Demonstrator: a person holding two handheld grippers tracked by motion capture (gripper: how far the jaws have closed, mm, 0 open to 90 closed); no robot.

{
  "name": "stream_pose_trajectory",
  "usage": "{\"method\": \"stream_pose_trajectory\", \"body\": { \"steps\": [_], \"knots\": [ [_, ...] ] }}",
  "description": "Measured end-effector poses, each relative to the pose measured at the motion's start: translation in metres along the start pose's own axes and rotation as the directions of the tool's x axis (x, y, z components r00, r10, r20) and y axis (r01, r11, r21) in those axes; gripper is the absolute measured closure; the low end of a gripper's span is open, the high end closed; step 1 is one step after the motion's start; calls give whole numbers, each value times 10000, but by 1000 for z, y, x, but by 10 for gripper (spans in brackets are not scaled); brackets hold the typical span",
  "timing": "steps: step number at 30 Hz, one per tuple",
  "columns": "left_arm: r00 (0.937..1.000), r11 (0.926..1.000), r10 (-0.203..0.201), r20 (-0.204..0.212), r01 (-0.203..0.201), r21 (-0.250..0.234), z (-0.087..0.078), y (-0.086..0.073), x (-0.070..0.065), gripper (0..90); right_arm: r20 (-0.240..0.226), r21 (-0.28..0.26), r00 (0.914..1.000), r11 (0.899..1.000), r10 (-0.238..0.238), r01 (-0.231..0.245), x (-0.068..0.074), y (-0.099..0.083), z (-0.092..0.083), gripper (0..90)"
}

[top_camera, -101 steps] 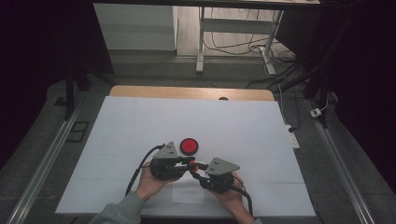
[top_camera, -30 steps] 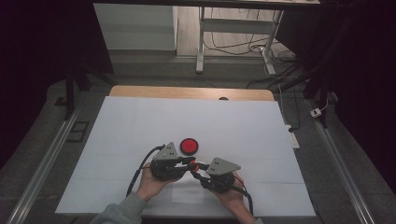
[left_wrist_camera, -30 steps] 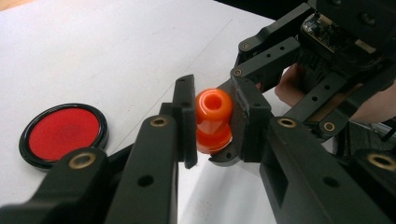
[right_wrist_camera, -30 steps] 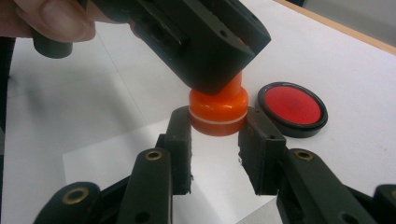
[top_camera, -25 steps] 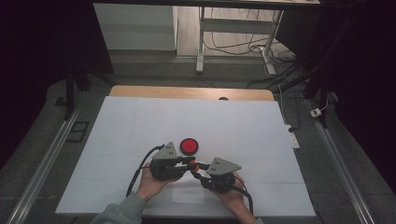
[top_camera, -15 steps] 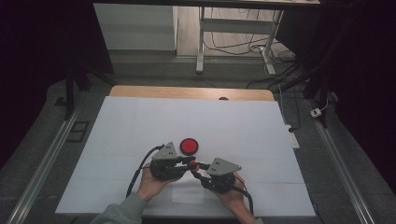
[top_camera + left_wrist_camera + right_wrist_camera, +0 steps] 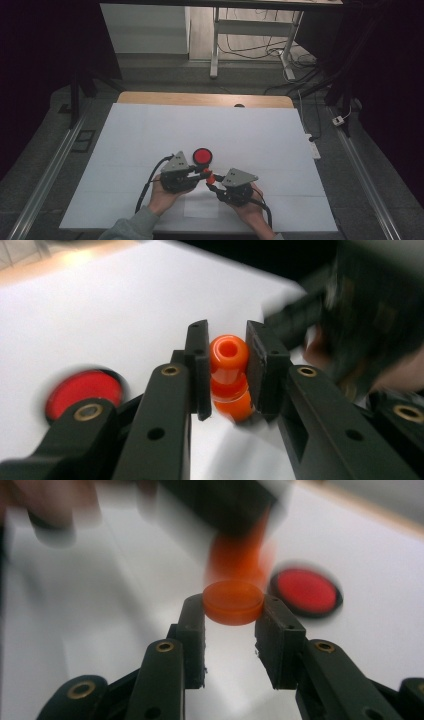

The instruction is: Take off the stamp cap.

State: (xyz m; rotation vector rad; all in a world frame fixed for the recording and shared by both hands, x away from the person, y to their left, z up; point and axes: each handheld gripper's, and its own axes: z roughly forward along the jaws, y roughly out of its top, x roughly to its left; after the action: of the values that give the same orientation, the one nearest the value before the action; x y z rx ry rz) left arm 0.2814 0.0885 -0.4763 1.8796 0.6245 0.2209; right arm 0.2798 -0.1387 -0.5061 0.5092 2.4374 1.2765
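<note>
Near the front edge of the white table, my two grippers meet nose to nose with a small orange item between them. My left gripper has its jaws closed on an orange bottle-like piece, pads pressed against both flanks, its open neck facing the camera. My right gripper has its jaws closed on a flat orange cap, pinched at the very tips, only the rim caught. In the high view the two orange parts sit together in the gap between the grippers, just in front of a red disc with a dark rim resting on the table. Whether cap and bottle are touching or apart I cannot tell; the right gripper view is blurred behind the cap. Judged risks: the cap is held shallowly, so any twist or sideways load could pop it out of my right jaws; the bottle is smooth and rounded, so torque could spin it within the left pads; misalignment of the two axes could cross the fit and jam it. A dropped part would land near the disc.
</note>
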Motion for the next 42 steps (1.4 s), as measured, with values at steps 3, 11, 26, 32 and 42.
{"method": "stream_pose_trajectory", "body": {
  "steps": [3, 11, 26, 32, 42],
  "knots": [
    [9997, 9990, -246, 26, 247, -380, -17, 6, 10, 727, -8, -82, 9996, 9996, 282, -283, -2, -10, 3, 653],
    [9996, 10000, 91, 249, -91, 2, -10, 5, 4, 725, 131, -512, 9992, 9980, 389, -381, -6, -3, -7, 652],
    [9987, 9995, -237, 449, 227, 223, -9, 3, 9, 723, 352, -579, 9970, 9961, 691, -670, -13, -9, -12, 650],
    [9986, 9991, -337, 419, 326, 270, -10, 2, 11, 723, 446, -632, 9961, 9953, 761, -732, -17, -13, -18, 650],
    [9979, 9986, -411, 504, 394, 347, -12, 1, 14, 722, 756, -620, 9940, 9953, 786, -740, -26, -26, -36, 649]
  ]
}}
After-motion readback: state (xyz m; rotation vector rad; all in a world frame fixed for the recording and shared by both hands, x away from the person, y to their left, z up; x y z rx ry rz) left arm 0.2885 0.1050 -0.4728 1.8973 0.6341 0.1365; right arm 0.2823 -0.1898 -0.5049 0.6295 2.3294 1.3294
